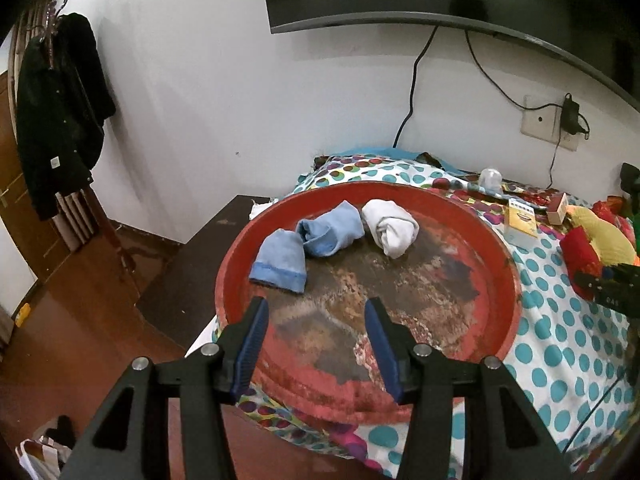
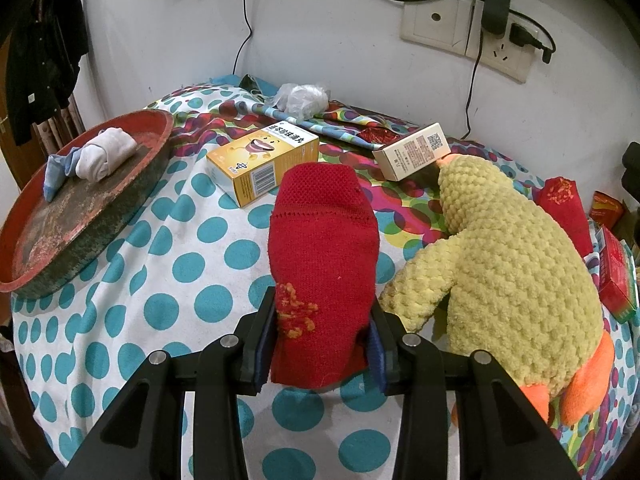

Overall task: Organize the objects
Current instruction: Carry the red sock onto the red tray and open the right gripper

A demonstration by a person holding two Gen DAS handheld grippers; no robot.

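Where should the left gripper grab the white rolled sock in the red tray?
Grip the white rolled sock across its thick middle, coming down from above. The roll lies flat on the red tray floor, its right side clear; the blue sock touches its left end. The left gripper hangs open.

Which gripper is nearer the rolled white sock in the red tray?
Left. The left gripper hovers open over the round red tray holding the rolled white sock; the right gripper sits beside it.

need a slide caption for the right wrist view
Right gripper holds a red sock beside a yellow plush duck.
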